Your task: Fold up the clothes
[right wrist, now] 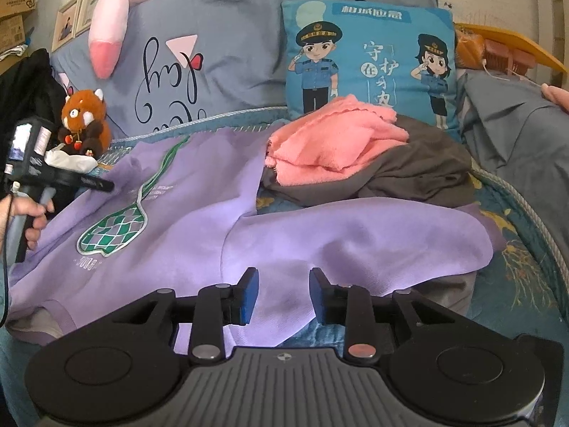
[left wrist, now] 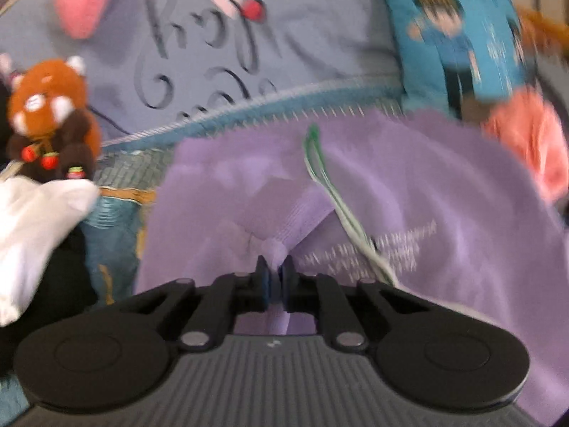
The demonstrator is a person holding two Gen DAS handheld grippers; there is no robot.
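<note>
A purple sweatshirt (right wrist: 320, 238) with a green net print (right wrist: 113, 229) lies spread on the bed. In the left wrist view a pinch of its purple cloth (left wrist: 274, 249) sticks up between the pads, and my left gripper (left wrist: 274, 270) is shut on it. From the right wrist view the same left gripper (right wrist: 106, 185) sits at the sweatshirt's far left part, held by a hand (right wrist: 32, 213). My right gripper (right wrist: 282, 284) stands open just above the near purple cloth, with nothing pinched between its blue pads (right wrist: 250, 295).
A pink towel (right wrist: 334, 142) lies on a dark grey garment (right wrist: 426, 170) behind the sweatshirt. A blue cartoon cushion (right wrist: 370, 57), a grey pillow (right wrist: 213, 46) and a red panda plush (right wrist: 85, 121) line the back. White cloth (left wrist: 32, 227) lies at the left.
</note>
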